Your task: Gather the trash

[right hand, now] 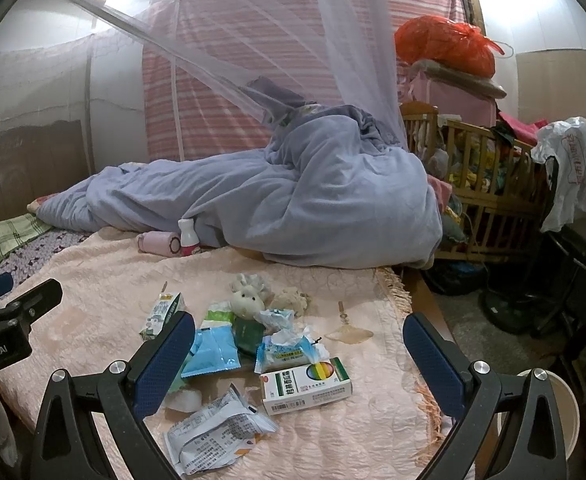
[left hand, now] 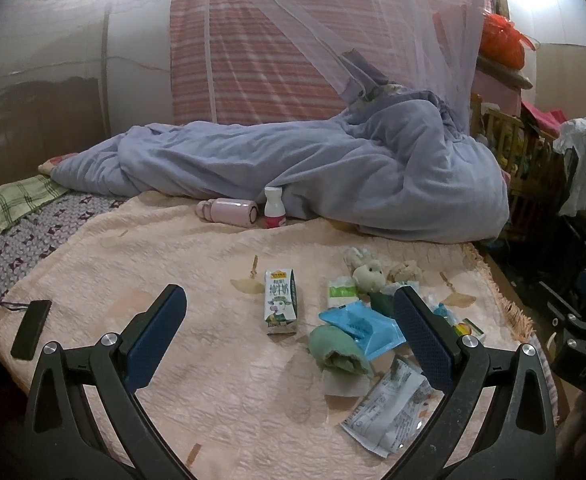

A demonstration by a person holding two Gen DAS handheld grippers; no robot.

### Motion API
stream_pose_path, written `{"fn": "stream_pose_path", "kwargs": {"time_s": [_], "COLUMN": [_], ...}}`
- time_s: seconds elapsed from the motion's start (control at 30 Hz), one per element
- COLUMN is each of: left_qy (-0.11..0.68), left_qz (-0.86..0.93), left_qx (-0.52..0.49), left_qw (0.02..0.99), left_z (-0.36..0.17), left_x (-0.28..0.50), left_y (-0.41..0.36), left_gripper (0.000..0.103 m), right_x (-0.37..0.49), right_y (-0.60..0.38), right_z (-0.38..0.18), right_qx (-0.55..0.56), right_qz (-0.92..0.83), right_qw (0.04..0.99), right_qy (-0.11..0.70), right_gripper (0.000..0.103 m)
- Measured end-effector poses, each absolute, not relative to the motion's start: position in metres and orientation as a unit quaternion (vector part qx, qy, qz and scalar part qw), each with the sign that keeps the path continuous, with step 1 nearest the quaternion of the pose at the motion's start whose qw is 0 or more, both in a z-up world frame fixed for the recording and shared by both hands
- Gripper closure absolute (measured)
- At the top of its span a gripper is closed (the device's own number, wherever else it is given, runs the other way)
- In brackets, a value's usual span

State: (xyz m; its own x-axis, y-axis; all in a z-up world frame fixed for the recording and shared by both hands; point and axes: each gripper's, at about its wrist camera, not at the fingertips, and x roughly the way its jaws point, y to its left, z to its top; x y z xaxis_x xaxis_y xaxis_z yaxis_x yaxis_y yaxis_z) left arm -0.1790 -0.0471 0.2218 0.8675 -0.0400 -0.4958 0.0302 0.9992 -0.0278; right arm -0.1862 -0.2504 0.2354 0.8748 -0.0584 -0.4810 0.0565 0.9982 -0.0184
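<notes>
Trash lies in a heap on the pink bedspread [left hand: 173, 264]: a milk carton [left hand: 280, 301], a blue wrapper [left hand: 363, 326], a crumpled white wrapper [left hand: 389, 412], a green cloth roll [left hand: 339, 350]. The right wrist view shows the same heap: milk carton [right hand: 161, 314], blue wrapper [right hand: 211, 354], white wrapper [right hand: 217, 428], a medicine box [right hand: 305, 386], a tissue pack [right hand: 291, 350]. My left gripper [left hand: 289, 312] is open and empty above the heap. My right gripper [right hand: 299, 338] is open and empty above it too.
A small plush rabbit [right hand: 247, 300] sits behind the trash. A pink flask [left hand: 229, 211] and a small white bottle [left hand: 274, 208] stand by the blue quilt [left hand: 333, 168]. A black phone [left hand: 31, 334] lies at left. A white bin [right hand: 561, 412] stands on the floor at right, past a wooden crib [right hand: 489, 184].
</notes>
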Motion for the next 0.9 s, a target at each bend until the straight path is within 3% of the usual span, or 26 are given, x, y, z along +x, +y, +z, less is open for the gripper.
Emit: {"fn": "stream_pose_path", "kwargs": {"time_s": [0.9], "left_qy": [0.265], "left_qz": [-0.015], "left_qx": [-0.012], "left_qw": [0.964], "left_z": [0.213], "left_x": [-0.176], "left_y": [-0.046], "left_gripper": [0.000], "right_x": [-0.191], "right_y": [-0.256], "right_z": [0.224], "right_qx": [0.016], "right_qz": [-0.022], "right_qw": [0.973], "right_qy": [0.229], "right_gripper": [0.000]}}
